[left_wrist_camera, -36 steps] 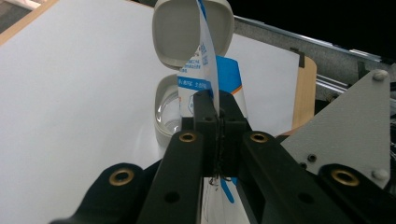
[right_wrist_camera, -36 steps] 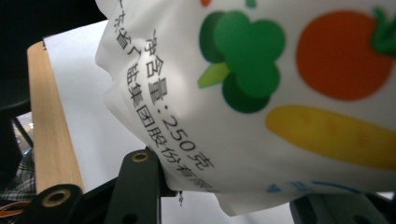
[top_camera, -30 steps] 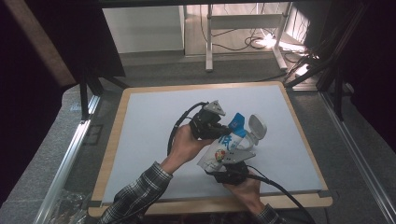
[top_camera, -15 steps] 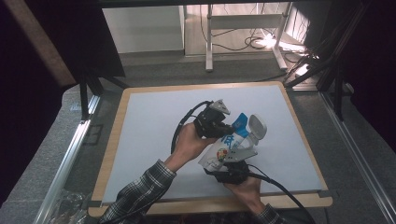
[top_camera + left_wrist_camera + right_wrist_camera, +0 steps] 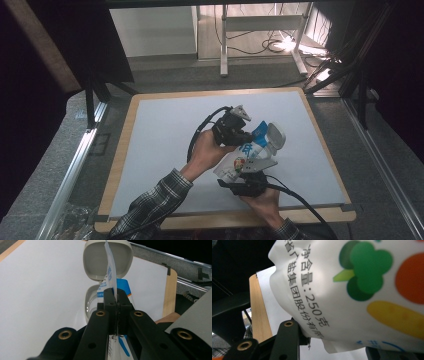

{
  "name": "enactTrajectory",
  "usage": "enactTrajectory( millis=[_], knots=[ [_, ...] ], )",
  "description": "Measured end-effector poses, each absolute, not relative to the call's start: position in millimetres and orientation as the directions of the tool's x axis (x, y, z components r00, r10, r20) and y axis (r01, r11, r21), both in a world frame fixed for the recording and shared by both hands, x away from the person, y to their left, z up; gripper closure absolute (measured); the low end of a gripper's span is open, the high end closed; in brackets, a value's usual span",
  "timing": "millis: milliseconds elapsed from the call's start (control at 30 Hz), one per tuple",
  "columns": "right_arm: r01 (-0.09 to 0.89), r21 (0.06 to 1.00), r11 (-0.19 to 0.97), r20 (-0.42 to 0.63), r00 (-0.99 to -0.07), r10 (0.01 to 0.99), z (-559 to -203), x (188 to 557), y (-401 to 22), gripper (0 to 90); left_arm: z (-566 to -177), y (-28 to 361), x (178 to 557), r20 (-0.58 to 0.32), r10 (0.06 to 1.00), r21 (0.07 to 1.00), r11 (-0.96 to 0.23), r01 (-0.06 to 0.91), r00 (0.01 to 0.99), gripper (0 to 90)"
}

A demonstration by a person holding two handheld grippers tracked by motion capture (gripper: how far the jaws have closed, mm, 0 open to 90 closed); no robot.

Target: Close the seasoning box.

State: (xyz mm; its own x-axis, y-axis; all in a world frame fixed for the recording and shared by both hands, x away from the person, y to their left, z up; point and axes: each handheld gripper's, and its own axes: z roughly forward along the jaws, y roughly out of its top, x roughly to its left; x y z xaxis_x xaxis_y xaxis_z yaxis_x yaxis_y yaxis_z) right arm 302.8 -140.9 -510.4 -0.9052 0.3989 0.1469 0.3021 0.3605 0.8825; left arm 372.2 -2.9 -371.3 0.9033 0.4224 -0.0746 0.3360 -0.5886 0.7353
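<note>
right tongs (image 5: 248, 176), lower centre: clamped on the bag's (image 5: 240, 160) bottom, likely to steady it. bag: centre frame, held above the counter (image 5: 160, 130). left tongs (image 5: 242, 135), just above: pinching the bag's top edge, probably tipping it toward the open-lidded box (image 5: 272, 137).

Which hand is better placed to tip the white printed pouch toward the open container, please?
Probably the left gripper: it pinches the white printed pouch top beside the grey hinged-lid container; the right gripper clamps its base.
</note>
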Motion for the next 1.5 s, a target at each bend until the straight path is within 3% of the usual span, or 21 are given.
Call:
enactTrajectory(
  millis=[1500],
  knots=[
    [0.33, 0.891, 0.312, 0.217, -0.913, 0.346, -501.7, 307.8, -141.5, 61.1, -376.1, -18.4, 390.4, -0.074, 0.461, 0.696, -0.611, 0.377, 0.884, 89.4]
  ],
)
